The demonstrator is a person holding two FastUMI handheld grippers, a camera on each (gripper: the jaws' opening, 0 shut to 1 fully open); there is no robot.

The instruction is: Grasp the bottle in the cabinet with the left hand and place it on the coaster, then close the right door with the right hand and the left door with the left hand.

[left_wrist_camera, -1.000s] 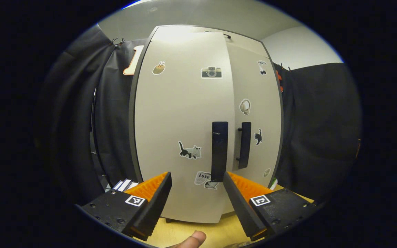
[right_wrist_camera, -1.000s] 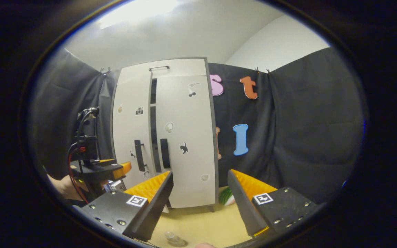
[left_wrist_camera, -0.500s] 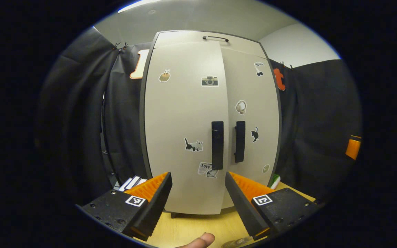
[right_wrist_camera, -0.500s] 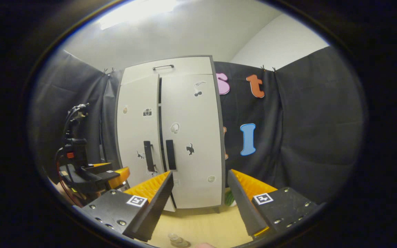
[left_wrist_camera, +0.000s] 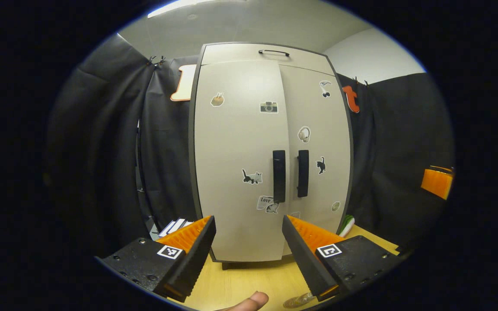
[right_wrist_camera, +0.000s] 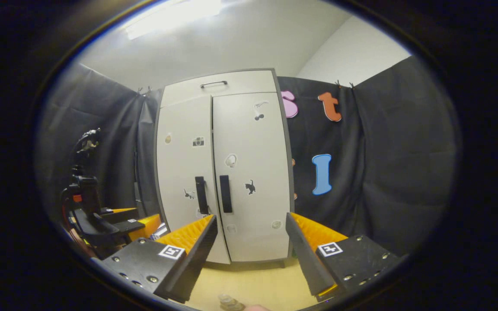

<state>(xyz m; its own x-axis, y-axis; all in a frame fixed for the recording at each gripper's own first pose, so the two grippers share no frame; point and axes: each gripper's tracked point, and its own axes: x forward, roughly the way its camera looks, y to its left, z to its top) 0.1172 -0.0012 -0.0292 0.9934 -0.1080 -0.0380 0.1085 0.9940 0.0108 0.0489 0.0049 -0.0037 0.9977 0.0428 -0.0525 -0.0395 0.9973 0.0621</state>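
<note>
Standing wide apart and holding nothing, the left hand-held gripper [left_wrist_camera: 247, 242] faces the cabinet [left_wrist_camera: 270, 151], both doors shut. The right hand-held gripper [right_wrist_camera: 251, 242] gapes empty; the bottle [right_wrist_camera: 231, 302] sits on the desk [right_wrist_camera: 257, 283] below.

Left gripper view: camera low over the wooden table [left_wrist_camera: 249, 276], facing the cabinet [left_wrist_camera: 270, 151] almost square-on from near, its own left gripper [left_wrist_camera: 248, 226] at the bottom edge. Right gripper view: camera low, set farther back and to the right, facing the same cabinet [right_wrist_camera: 225, 172] past the right gripper [right_wrist_camera: 251, 224]. Both views share the cabinet front, the table and the booth wall; the right gripper view also takes in the left gripper [right_wrist_camera: 115, 220] at far left.
</note>
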